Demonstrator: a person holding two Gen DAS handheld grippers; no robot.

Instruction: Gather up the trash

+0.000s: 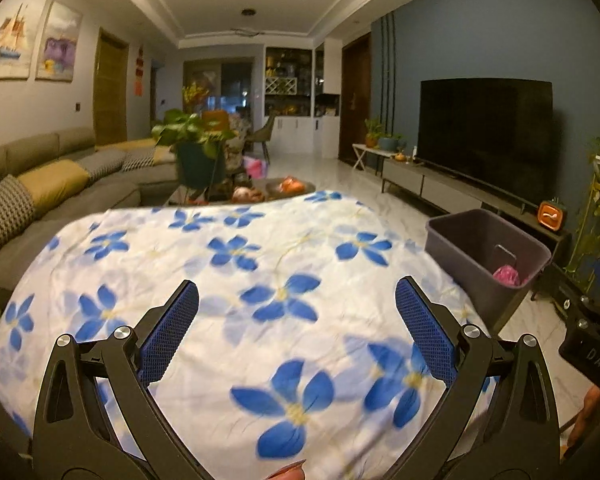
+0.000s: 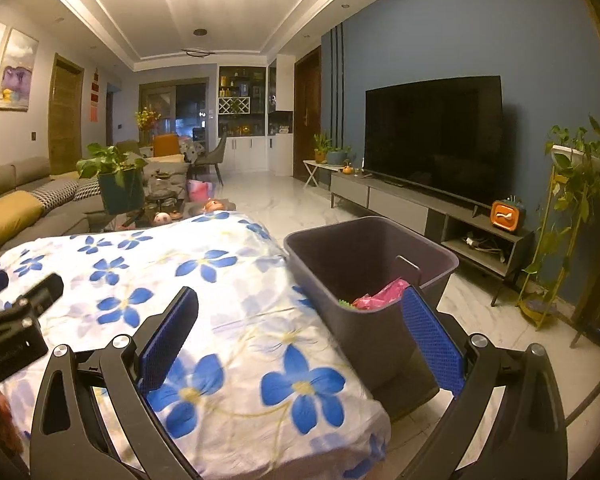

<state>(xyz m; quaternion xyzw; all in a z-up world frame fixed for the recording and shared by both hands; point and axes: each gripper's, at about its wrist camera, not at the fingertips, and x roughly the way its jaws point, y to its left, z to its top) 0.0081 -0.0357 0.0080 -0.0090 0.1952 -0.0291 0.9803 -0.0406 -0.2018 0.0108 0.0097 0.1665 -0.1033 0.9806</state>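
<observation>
A dark grey bin (image 2: 364,280) stands on the floor at the right edge of a table draped in a white cloth with blue flowers (image 2: 204,320). Pink crumpled trash (image 2: 380,298) and a bit of green lie inside the bin; the pink piece also shows in the bin (image 1: 484,248) in the left wrist view. My left gripper (image 1: 296,300) hovers open over the flowered cloth (image 1: 228,280), holding nothing. My right gripper (image 2: 300,312) is open and bare too, over the cloth's right edge with its right finger in front of the bin. The left gripper (image 2: 16,312) shows at the left of the right wrist view.
A grey sofa (image 1: 60,176) with yellow and patterned cushions runs along the left. Beyond the cloth, a coffee table (image 2: 168,212) carries a potted plant, jars and fruit. A TV (image 2: 432,136) on a low cabinet lines the blue right wall, with a plant stand (image 2: 560,216) beside it.
</observation>
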